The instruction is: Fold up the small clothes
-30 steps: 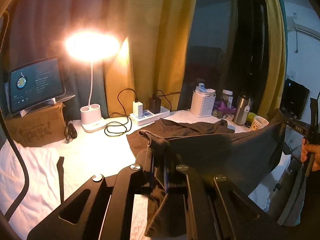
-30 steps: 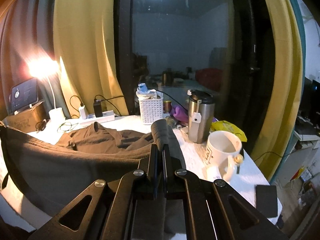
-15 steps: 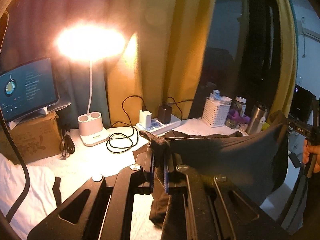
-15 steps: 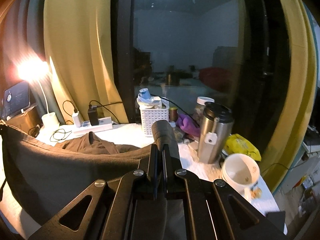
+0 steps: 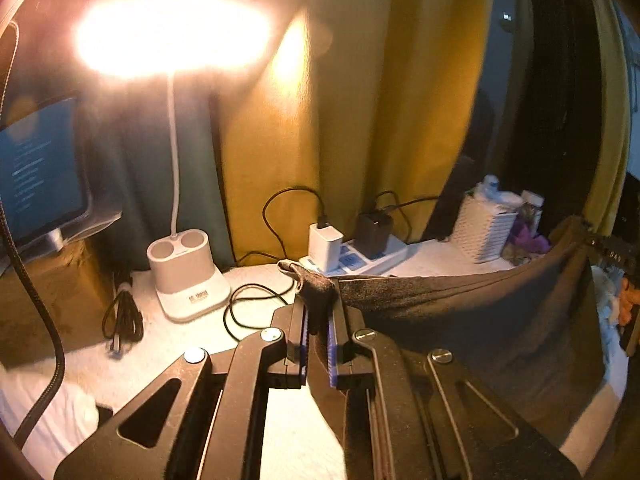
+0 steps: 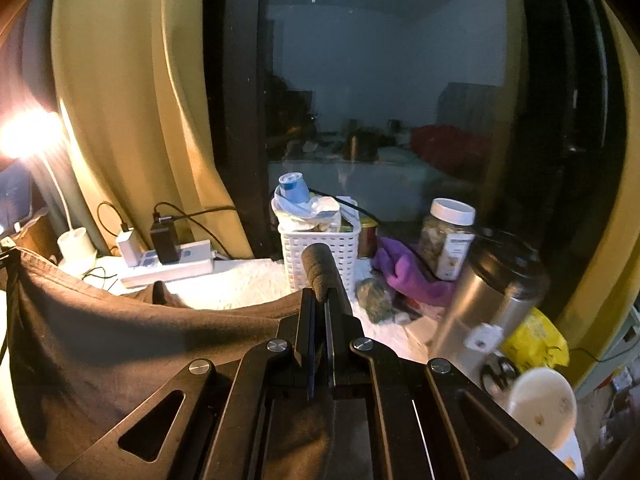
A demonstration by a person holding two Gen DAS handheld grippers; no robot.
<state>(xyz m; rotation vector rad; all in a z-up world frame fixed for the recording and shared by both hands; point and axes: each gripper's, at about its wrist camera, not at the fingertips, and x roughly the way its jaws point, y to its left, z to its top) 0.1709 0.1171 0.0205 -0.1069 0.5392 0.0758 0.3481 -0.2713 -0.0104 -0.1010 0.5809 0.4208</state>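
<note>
A dark brown garment (image 5: 472, 320) hangs stretched between my two grippers above the white table. My left gripper (image 5: 318, 308) is shut on one corner of it, a tuft of cloth sticking out past the fingertips. In the left wrist view the cloth runs to the right edge, where the other gripper (image 5: 612, 256) holds the far corner. My right gripper (image 6: 320, 296) is shut on the opposite corner of the garment (image 6: 120, 340), which sags away to the left. A fold of it (image 6: 160, 296) rests on the table behind.
A lit desk lamp (image 5: 188, 272), a coiled cable (image 5: 248, 308) and a power strip with chargers (image 5: 348, 252) stand at the back. A white basket (image 6: 320, 244), jar (image 6: 448, 240), steel flask (image 6: 492, 308), mug (image 6: 544, 404) and purple cloth (image 6: 412, 276) crowd the right. A tablet on a box (image 5: 36, 172) sits left.
Both grippers have carried the stretched garment forward toward the curtain and window. The lamp, power strip and basket now look closer and larger. Less of the garment lies on the table.
</note>
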